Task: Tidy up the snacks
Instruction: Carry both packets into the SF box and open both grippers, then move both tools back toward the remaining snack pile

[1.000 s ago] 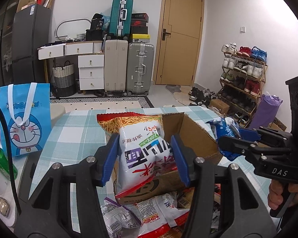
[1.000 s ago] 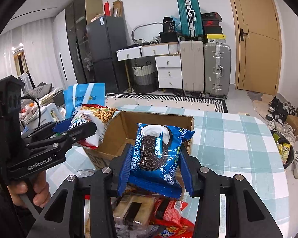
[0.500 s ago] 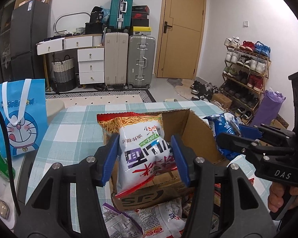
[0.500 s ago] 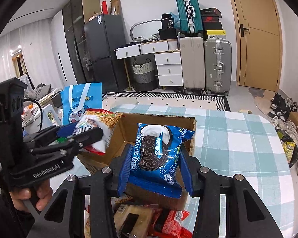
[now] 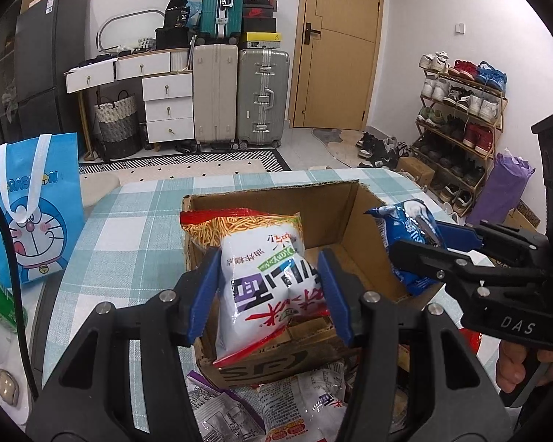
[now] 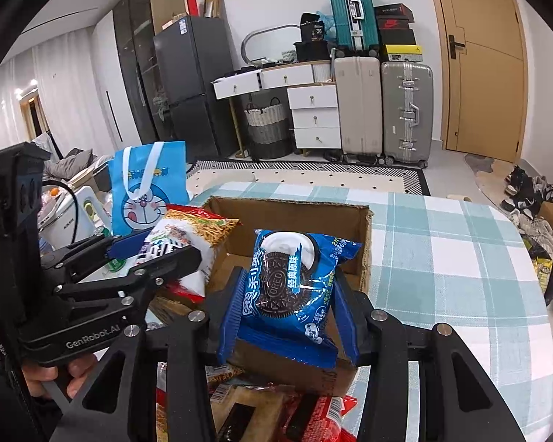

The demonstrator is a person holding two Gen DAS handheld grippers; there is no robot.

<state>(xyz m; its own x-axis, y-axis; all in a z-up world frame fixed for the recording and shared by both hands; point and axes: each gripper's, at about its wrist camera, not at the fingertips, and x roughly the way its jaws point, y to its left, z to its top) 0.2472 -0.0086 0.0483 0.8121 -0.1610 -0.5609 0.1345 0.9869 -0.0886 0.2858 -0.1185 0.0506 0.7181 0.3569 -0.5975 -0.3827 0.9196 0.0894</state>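
The table (image 5: 136, 228), under a teal checked cloth, is cut off at the near edge in both views. On it stands 1 open cardboard box (image 5: 276, 199), its floor mostly hidden by the 2 packets held over it. Snack packets heaped in front of the box are half covered by the gripper frames; their number is hard to make out, perhaps 4 or more. The left gripper (image 5: 269, 291) pinches 1 white noodle-snack bag (image 5: 265, 276) between its blue fingers (image 5: 202, 294), the bag hanging over the box's near wall. The right gripper (image 6: 287, 302) clamps 1 blue Oreo packet (image 6: 287, 283) above the box's near right corner. 1 blue cartoon gift bag (image 5: 33, 206) stands left of the box, and 1 green can (image 5: 0, 305) is cropped by the frame edge.
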